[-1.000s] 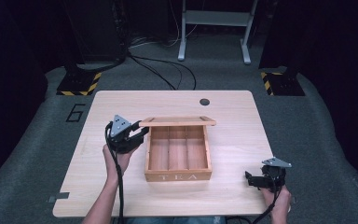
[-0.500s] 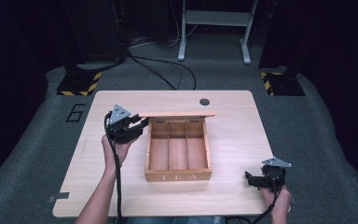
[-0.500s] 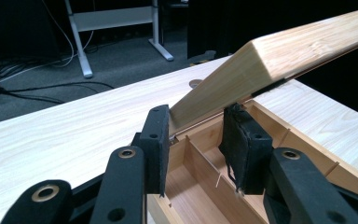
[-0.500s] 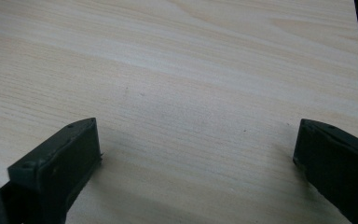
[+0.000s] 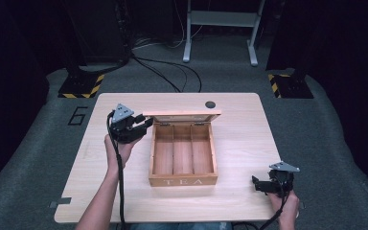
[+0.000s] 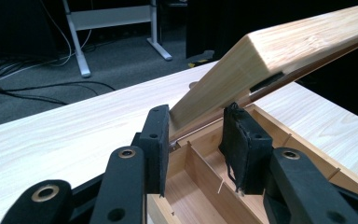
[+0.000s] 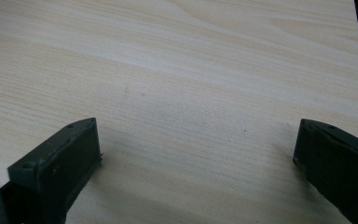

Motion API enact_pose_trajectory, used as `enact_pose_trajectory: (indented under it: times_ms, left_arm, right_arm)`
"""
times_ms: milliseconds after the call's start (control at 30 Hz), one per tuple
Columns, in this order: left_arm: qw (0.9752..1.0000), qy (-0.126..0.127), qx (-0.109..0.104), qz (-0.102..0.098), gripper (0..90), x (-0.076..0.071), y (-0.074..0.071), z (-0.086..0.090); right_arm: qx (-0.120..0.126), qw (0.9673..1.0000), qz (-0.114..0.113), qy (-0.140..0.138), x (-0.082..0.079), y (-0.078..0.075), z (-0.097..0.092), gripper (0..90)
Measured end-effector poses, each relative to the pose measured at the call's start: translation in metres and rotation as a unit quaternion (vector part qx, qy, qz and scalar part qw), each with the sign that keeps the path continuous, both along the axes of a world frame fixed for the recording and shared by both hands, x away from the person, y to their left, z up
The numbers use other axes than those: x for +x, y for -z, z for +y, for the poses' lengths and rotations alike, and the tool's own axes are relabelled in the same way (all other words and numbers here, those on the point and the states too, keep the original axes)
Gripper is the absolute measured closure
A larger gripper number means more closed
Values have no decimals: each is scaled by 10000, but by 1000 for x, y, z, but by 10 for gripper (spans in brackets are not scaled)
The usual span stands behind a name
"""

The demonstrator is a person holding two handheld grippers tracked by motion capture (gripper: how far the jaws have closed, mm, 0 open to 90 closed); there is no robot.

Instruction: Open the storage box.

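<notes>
Left gripper view: hand-held gripper (image 6: 196, 149) straddles raised lid (image 6: 279, 60) (jaws apart).

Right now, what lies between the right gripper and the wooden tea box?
Nothing: in the high view, bare light wooden tabletop separates the right gripper from the wooden tea box.

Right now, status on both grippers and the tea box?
Left gripper fingers straddle raised lid corner. Right gripper open, idle over table. Tea box open, compartments empty. Nothing obstructing.

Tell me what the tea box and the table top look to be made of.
Tea box: light wood, apparently matte and unpainted; grain lines show on its lid. Table top: pale wood-grain surface, smooth; could be laminate or veneer rather than solid wood.
</notes>
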State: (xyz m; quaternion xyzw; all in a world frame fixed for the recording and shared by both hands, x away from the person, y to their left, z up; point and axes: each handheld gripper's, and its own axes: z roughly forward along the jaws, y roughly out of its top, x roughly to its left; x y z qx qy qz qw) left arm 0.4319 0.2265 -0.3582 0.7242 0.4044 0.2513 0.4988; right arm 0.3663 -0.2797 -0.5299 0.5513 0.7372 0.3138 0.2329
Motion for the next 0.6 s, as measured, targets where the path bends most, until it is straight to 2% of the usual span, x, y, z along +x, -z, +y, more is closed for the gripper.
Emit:
enact_pose_trajectory:
  times_ms: [600]
  left_arm:
    - [10000, -2, -8, -7, 620, 0, 0, 0]
  right_arm:
    - [4, 10000, 0, 2, 0, 0, 0, 0]
